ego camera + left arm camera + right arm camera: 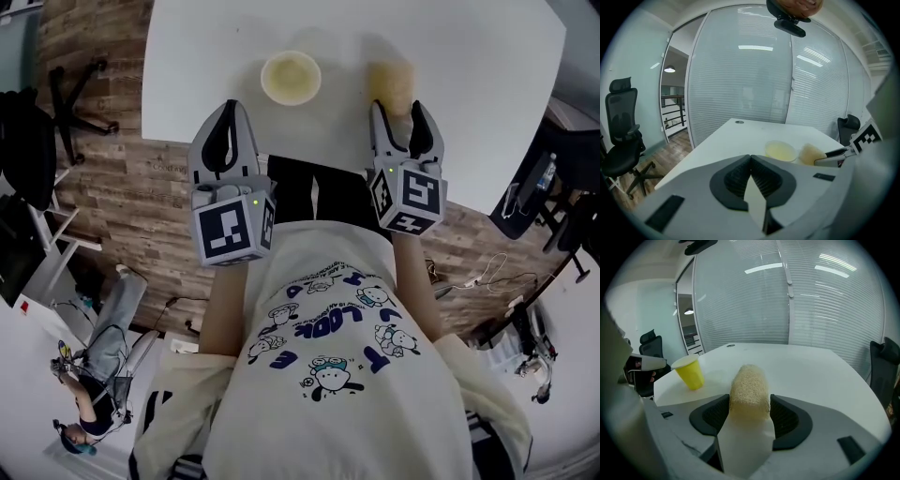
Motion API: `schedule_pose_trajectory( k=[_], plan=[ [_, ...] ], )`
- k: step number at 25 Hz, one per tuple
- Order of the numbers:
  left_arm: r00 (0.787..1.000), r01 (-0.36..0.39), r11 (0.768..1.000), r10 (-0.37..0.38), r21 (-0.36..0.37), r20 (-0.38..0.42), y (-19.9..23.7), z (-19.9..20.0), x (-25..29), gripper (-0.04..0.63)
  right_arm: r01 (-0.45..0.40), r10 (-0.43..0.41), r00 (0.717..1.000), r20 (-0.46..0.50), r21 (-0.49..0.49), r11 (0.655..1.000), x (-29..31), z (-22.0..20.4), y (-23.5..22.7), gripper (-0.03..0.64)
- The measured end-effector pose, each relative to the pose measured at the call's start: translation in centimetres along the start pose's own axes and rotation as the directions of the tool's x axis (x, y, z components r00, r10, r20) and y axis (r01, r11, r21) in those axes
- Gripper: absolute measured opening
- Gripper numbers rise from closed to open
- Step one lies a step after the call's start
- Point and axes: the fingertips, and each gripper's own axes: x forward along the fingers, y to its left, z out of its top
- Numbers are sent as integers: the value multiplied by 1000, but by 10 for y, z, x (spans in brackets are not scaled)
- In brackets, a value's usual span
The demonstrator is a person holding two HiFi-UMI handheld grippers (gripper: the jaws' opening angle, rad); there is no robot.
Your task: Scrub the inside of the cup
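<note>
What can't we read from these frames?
- Inside of the pale yellow paper cup: too small and washed out in head view; right gripper view sees it side-on.
- Cup's base: left gripper view, behind the left gripper.
- Whether the tan loofah scrubber touches the white table: right gripper view, its bulk hides the tip.

White table (469,56), yellow cup (291,77) standing upright on it, near the edge

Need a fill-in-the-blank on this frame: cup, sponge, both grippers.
1. The right gripper grips a ___.
2. On the left gripper, the jaws are ___ with nothing between them.
3. The yellow cup stands ___ on the white table.
Missing words: sponge; shut; upright.
</note>
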Motion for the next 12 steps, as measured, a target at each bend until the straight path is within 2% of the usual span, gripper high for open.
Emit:
schedule_pose_trajectory(
  k=[4, 12],
  plan=[
    [1000, 5, 1000, -6, -6, -12, -2, -5, 2, 26, 7, -7, 1000, 2, -1, 1000, 0, -1, 0, 264],
    [1000, -1, 1000, 1, 0, -30, -1, -9, 0, 26, 0, -2, 1000, -14, -104, 995, 7, 0, 9, 235]
  ],
)
